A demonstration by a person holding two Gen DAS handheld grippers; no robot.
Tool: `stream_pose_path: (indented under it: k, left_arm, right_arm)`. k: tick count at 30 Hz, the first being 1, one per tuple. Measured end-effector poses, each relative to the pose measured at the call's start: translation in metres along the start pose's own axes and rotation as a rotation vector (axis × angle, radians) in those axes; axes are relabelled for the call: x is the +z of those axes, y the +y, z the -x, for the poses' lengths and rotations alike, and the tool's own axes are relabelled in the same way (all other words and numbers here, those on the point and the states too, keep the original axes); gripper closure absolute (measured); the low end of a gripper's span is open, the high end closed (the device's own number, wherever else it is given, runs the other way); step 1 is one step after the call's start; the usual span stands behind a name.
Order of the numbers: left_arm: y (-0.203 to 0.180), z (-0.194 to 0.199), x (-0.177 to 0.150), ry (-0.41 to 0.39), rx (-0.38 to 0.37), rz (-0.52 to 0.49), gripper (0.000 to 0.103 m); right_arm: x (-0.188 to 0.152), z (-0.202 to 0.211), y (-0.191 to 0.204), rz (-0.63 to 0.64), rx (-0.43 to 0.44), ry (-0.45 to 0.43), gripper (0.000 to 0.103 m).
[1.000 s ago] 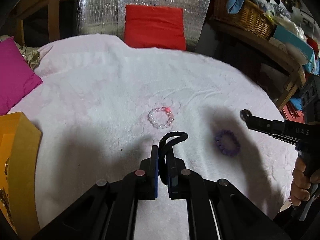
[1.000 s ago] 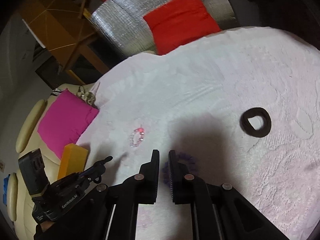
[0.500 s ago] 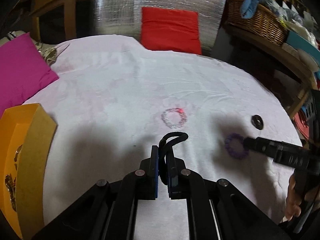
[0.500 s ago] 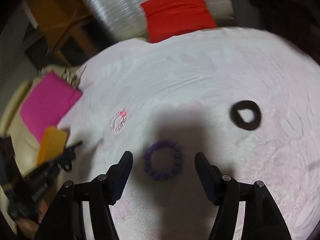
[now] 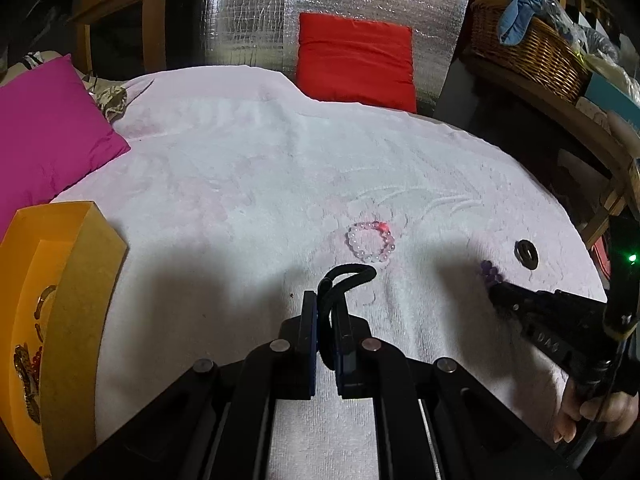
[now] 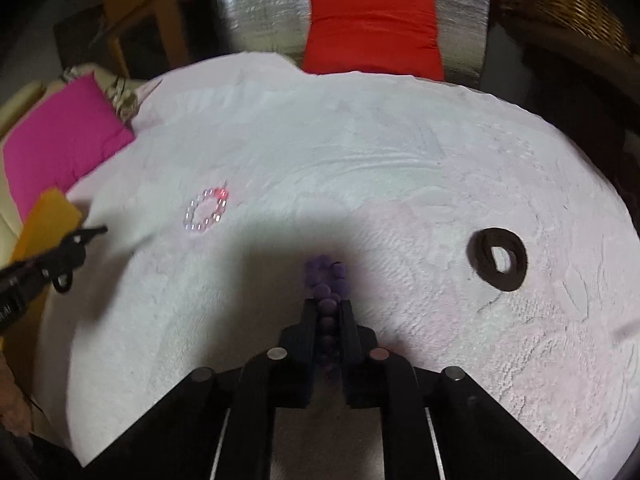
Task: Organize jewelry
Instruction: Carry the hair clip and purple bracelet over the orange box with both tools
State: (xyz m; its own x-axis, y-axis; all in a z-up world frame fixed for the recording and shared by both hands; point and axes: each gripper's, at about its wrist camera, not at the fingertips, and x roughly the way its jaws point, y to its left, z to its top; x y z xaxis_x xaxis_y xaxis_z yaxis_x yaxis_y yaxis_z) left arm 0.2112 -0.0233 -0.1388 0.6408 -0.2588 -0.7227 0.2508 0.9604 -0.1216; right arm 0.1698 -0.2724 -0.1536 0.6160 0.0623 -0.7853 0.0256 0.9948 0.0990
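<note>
Here, a pale pink towel (image 5: 248,184) covers the surface, and the jewelry lies on it. At the left edge stands a yellow box (image 5: 80,280) with a few pieces already inside. Beside it, past the left edge, is a pink pillow (image 5: 44,136).

The left gripper (image 5: 327,312) is closed tight on a black band (image 5: 344,280). The band loops up out of its tips, above the towel near the front edge.

Just past that loop, near the middle of the towel, lies a clear bead bracelet (image 5: 370,242) with one red bead. It is flat on the towel and nothing touches it.

Next comes the right gripper (image 6: 328,312). Its jaws have just been closing, and now they squeeze a purple bead bracelet (image 6: 325,280). Some beads sit between the fingers, and the rest stick out past the tips, low over the towel. From the left wrist view, only a few purple beads (image 5: 491,272) show at the tip of this gripper, and a hand (image 5: 592,412) holds its handle.

To the right of the purple bracelet, apart from it and closer to the right edge, a dark hair tie (image 6: 500,259) lies flat.

Beyond the far edge, a red pillow (image 5: 356,62) leans on a shiny silver sheet (image 5: 256,12). A basket (image 5: 528,48) sits on a shelf off to the right.
</note>
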Motion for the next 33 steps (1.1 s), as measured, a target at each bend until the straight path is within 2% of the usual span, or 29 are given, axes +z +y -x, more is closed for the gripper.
stream_pose_path:
  k: [8,16,27,33]
  left_arm:
    - [-0.001,0.014,0.001,-0.043,0.020,0.005,0.096]
    - [0.000,0.061,0.001,-0.158,0.137,0.000,0.096]
    - [0.020,0.124,-0.003,-0.229,0.278,0.044,0.096]
    - [0.040,0.155,-0.006,-0.257,0.326,0.081,0.096]
  right_arm:
    - [0.007,0.033,0.004,-0.035,0.133,-0.110,0.092]
    - [0.005,0.048,0.027,0.008,0.192,-0.132,0.092]
    - [0.002,0.064,0.052,0.020,0.245,-0.158,0.092]
    - [-0.001,0.071,0.073,0.023,0.288,-0.160,0.092]
